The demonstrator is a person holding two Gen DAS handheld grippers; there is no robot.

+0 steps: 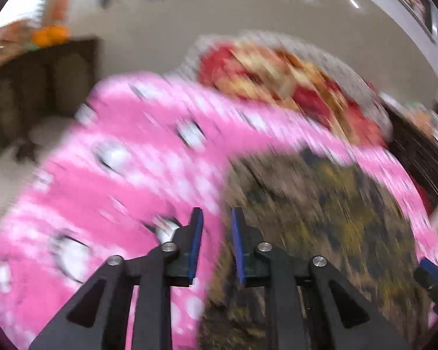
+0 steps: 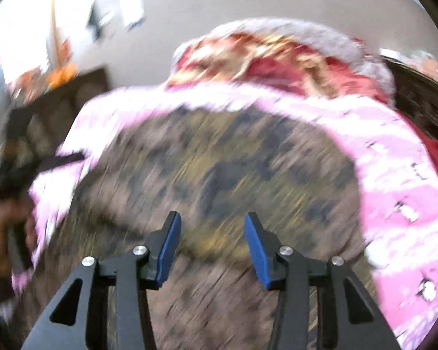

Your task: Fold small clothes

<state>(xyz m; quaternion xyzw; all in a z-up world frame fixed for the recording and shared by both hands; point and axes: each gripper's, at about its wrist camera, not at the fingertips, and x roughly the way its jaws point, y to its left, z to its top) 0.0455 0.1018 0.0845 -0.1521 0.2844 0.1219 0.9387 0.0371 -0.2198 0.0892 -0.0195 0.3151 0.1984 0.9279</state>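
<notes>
Both views are heavily motion-blurred. A brown and olive patterned garment (image 1: 321,218) lies flat on a pink blanket with white patches (image 1: 116,180); it fills the middle of the right wrist view (image 2: 219,175) with the pink blanket (image 2: 400,180) around it. My left gripper (image 1: 217,218) hovers at the garment's left edge, its jaws a small gap apart with nothing between them. My right gripper (image 2: 213,221) is open and empty above the garment's near part. The right gripper's blue tip (image 1: 429,271) shows at the left wrist view's right edge.
A red and gold bundle with grey trim (image 1: 277,78) lies beyond the blanket; it also shows in the right wrist view (image 2: 277,58). A dark wooden cabinet (image 1: 43,81) with orange items on top stands at the far left. A hand on the left gripper's handle (image 2: 5,227) is at the left.
</notes>
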